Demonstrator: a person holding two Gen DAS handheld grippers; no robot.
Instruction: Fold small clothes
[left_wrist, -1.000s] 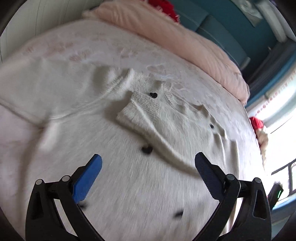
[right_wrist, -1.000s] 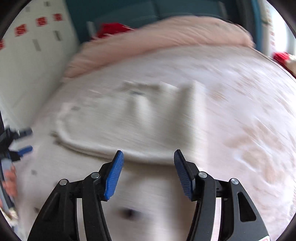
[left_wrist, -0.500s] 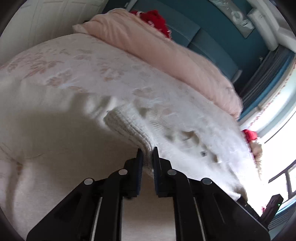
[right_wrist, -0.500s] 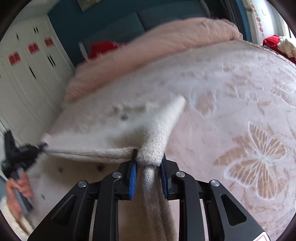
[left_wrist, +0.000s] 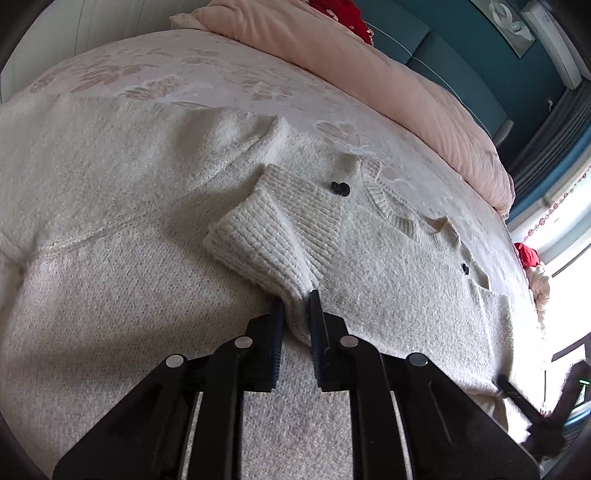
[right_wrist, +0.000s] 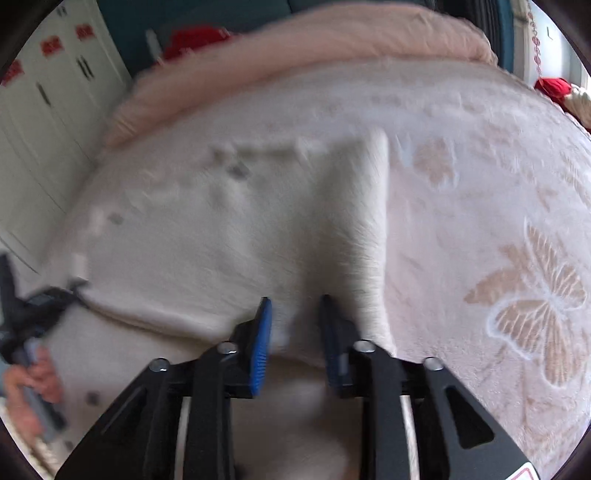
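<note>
Knit bunched between both grippers' pads. Left gripper (left_wrist: 296, 306): jaws nearly together, easing apart slightly, pinching a fold of the cream cardigan (left_wrist: 155, 229) just below the ribbed cuff (left_wrist: 266, 236). Cuff runs out to 11 o'clock from the tips; sleeve is laid back across the cardigan body. Black button (left_wrist: 340, 188) beyond it at 12, neckline further out at 1.

Right gripper (right_wrist: 294, 317): jaws narrow and closing, pale knit between the pads; view is blurred, so I can't tell how firm the bite is. A strip of the cardigan rises from the tips to 12 o'clock. Other gripper and the person's hand (right_wrist: 35, 376) sit at 9, at the cardigan's far edge.

Cardigan lies spread on the bed (right_wrist: 517, 258), butterfly-print cover, pink duvet (left_wrist: 388, 81) at the far side.

To do this step well, I'd judge:
- keep both pinches at matching tension, else the hem skews
- carry the edge low and level across, no dragging the lower layer
- set down flat, then release
</note>
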